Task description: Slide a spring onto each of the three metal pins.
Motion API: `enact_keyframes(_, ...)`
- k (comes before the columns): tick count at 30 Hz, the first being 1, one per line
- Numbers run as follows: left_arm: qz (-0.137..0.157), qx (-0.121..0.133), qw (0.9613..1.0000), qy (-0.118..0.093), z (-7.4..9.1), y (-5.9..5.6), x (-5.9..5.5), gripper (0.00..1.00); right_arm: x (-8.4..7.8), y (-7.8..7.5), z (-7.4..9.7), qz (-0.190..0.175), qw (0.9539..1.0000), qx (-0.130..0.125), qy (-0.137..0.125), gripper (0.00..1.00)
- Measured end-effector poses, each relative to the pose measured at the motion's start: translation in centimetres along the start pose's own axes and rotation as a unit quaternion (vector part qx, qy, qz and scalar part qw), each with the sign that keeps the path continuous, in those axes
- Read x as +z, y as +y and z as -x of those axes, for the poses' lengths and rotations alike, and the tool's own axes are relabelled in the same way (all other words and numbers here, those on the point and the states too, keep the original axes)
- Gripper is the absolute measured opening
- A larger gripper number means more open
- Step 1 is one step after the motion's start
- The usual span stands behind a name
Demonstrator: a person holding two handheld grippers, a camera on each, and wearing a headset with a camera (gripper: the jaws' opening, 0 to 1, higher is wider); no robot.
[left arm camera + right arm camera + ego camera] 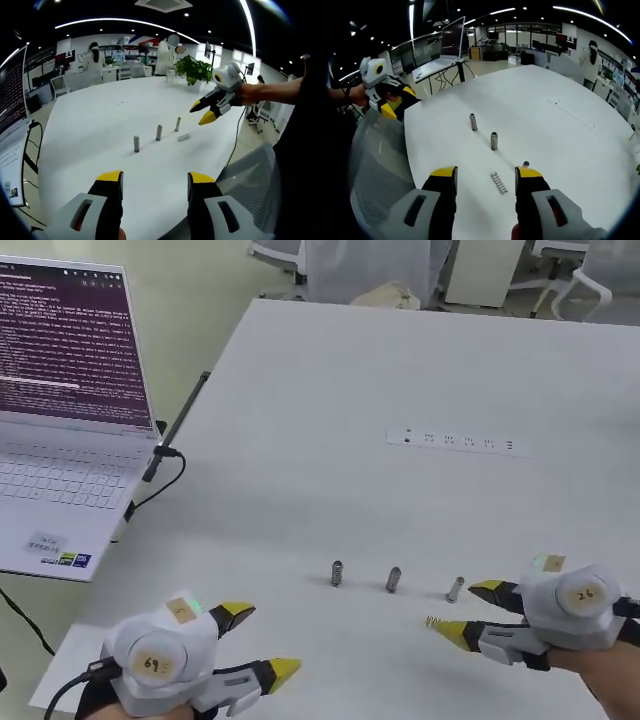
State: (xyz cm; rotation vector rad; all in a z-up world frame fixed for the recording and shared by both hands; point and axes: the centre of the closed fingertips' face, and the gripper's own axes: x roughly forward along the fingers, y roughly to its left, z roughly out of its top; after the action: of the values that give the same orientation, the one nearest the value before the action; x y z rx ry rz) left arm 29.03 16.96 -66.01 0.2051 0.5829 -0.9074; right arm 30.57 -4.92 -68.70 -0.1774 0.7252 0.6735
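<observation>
Spring (498,183) lies loose at lower centre between the released, empty jaws of the right gripper (486,174), near the bare pin (455,589); left gripper (155,176) likewise released; a skewed pinch may flick it away.

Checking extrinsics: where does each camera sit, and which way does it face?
Head view: on the headset, looking down across the table; both tongs and a forearm show.
Left gripper view: on the left tongs, facing the pins and the right tongs.
Right gripper view: on the right tongs, facing the loose spring and laptop.
Shared: both gripper views see the pins.
</observation>
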Motion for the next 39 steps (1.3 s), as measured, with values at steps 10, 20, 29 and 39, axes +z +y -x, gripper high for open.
enact_keyframes(10, -0.001, 0.000, 1.0000, -0.002, 0.0, 0.1, 0.3, 0.47, -0.3, 0.0, 1.6, -0.021, 0.9994, -0.018, -0.020, 0.48)
enact_keyframes(20, -0.004, -0.001, 1.0000, -0.002, -0.3, 0.3, 0.6, 0.47, -0.1, 0.0, 3.2, -0.045, 0.9974, -0.034, -0.046, 0.53)
enact_keyframes(29, -0.006, -0.002, 1.0000, -0.005, -0.4, 0.3, 1.1, 0.47, -1.2, 0.2, 4.2, -0.062, 0.9957, -0.044, -0.053, 0.55)
enact_keyframes(39, -0.007, -0.008, 0.9999, -0.002, -0.6, 0.1, 1.0, 0.47, -2.6, 1.0, 4.8, -0.083, 0.9943, -0.044, -0.050, 0.60)
